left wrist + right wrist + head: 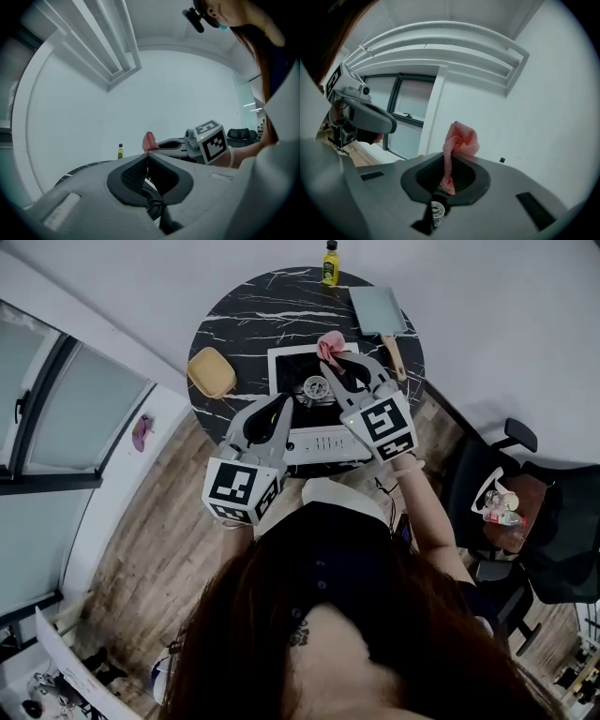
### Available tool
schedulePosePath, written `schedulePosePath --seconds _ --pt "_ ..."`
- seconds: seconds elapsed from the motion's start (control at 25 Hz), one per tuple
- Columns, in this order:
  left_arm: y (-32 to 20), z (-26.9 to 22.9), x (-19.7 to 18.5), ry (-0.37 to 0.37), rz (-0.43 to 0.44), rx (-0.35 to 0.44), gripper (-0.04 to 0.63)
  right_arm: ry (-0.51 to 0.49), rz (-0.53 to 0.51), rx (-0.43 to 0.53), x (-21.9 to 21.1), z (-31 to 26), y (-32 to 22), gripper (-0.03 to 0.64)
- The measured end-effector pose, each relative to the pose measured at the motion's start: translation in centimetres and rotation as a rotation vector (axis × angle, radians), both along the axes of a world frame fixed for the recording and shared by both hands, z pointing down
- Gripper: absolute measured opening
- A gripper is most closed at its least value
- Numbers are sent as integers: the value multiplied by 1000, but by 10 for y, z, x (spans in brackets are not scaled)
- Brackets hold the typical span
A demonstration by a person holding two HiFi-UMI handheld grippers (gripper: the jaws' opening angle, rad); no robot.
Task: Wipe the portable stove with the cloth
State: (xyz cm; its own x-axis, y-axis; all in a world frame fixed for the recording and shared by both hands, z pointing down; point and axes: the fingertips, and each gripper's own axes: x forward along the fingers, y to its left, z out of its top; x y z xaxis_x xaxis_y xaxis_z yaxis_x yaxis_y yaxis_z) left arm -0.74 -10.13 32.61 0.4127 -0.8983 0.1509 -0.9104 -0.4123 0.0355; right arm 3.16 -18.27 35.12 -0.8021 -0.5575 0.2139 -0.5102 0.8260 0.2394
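The portable stove [314, 442] sits on the round black marble table [234, 315], white body with a dark top and a round burner [316, 388]. My right gripper [336, 357] hovers over the stove's far edge, shut on a pink cloth [329, 343] that bunches above its jaws; the right gripper view shows the cloth [459, 140] pinched between them. My left gripper [284, 401] is above the stove's left side, jaws closed with nothing in them. In the left gripper view the cloth [149, 140] and the right gripper's marker cube [213, 140] show beyond my jaws.
A yellow dish [211, 372] lies at the table's left. A yellow bottle [330, 263] stands at the far edge, and a grey cutting board with a wooden handle [380, 313] lies far right. Black office chairs [506, 484] stand to the right on the wooden floor.
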Motion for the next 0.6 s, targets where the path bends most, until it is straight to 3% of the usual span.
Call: schedulePosePath --seconds 0.6 --pt "-30 13 -28 3 -68 -31 12 233 -200 46 -44 43 -60 29"
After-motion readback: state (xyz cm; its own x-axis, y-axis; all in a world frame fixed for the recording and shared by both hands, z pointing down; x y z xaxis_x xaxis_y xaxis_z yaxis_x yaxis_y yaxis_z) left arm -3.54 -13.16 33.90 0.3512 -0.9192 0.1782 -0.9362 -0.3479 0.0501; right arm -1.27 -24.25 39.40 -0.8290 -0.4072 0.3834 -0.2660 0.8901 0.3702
